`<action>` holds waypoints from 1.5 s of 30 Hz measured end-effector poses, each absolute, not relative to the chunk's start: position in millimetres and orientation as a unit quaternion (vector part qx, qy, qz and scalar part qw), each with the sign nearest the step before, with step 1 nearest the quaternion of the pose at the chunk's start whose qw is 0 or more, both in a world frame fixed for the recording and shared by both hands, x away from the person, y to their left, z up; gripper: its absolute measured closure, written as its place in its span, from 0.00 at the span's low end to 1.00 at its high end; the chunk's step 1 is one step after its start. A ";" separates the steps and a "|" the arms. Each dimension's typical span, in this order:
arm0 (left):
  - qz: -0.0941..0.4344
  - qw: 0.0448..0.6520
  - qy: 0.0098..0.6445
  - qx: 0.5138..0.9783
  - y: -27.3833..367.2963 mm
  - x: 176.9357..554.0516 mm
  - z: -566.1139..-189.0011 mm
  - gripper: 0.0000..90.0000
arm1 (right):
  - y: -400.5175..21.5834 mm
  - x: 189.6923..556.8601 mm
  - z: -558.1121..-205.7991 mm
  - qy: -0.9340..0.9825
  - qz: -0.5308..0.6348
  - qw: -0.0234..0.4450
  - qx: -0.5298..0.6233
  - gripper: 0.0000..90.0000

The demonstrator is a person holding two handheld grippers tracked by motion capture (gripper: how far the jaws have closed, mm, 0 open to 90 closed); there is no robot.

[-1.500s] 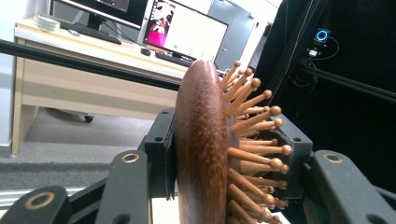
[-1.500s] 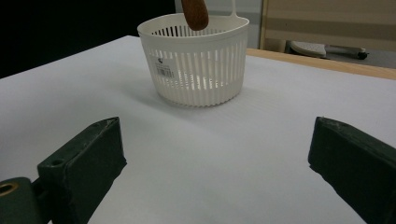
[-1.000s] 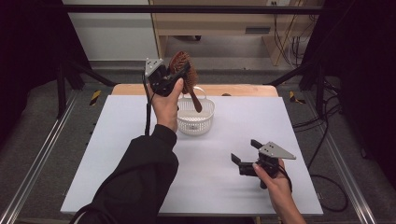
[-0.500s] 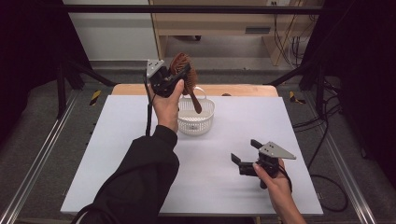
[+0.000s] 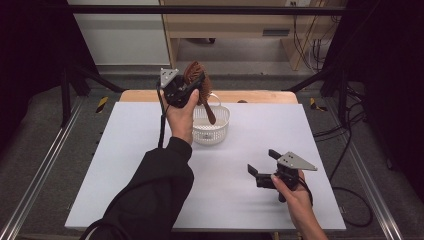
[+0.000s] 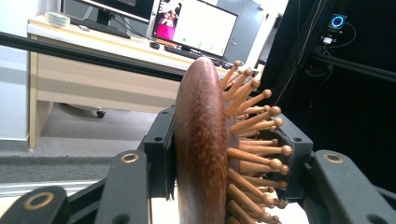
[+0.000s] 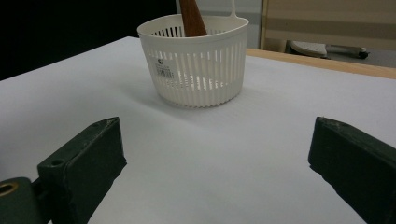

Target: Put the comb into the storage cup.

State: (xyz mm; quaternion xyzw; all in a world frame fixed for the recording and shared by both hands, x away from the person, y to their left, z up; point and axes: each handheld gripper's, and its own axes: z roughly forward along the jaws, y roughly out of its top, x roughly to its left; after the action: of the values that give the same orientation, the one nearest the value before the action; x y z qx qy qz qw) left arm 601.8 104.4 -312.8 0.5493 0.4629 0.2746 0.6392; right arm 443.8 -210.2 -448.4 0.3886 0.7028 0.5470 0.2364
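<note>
Wooden and dark brown, the brush sits clamped by its head in the left gripper, raised over the far side of the table. In the left gripper view the jaws press the smooth back on one side and the pegs on the other. Its handle slants down into the white basket, and the right gripper view shows the handle standing inside the rim.

The step in hand looks like placing the brush in the basket, handle first, though a lift out would look the same. If it is going in, the next move calls for lowering the head toward the rim, then opening the jaws so the brush leans on the wall without tipping the light basket.

The right gripper rests low near the table's near edge, well apart from the basket, jaws wide open and holding nothing.

Whether the handle tip touches the basket floor is hidden by the slatted wall. The brush's lower end is cut off in the left gripper view, and the handle's top in the right gripper view.
</note>
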 end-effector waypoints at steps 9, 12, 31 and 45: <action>0.275 0.640 0.461 0.550 96.7 597.2 -322.0 0.56 | -210.1 443.7 -448.5 0.703 0.547 0.236 0.388 0.04; 0.273 0.643 0.462 0.547 95.0 595.3 -325.1 0.56 | -210.0 443.7 -448.5 0.703 0.547 0.236 0.388 0.04; 0.267 0.638 0.461 0.556 81.5 592.2 -346.3 0.56 | -209.7 444.2 -449.1 0.705 0.545 0.235 0.388 0.04; 0.276 0.633 0.452 0.564 80.1 591.9 -351.0 0.55 | -209.3 444.1 -449.5 0.705 0.543 0.235 0.390 0.04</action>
State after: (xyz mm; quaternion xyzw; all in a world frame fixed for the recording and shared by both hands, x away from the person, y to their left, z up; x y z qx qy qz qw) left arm 591.9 80.1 -351.0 0.5645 0.4518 0.2761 0.6332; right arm 444.1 -209.3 -449.5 0.3898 0.7055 0.5432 0.2352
